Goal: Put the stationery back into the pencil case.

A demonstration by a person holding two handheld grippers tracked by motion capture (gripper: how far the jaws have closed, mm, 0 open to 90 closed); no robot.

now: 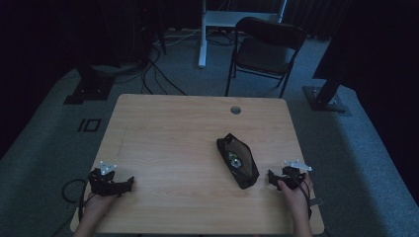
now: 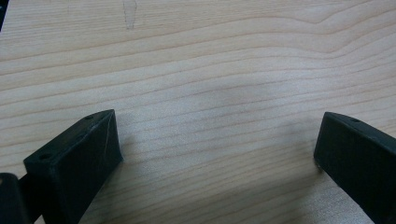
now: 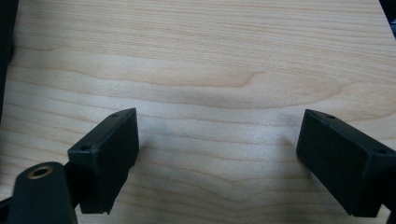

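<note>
Here both hand-held grippers, left and right, rest wide open and empty on the desk; next, probably, the right reaches for the open black pouch.

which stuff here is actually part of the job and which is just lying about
Part of the job:
- black pouch, lying unzipped on the table with small items inside
- right claw, open, just beside the pouch
- left claw, open, resting on bare wood

Just lying about:
- folding chair behind the table
- cables on the floor
- white stand
</note>
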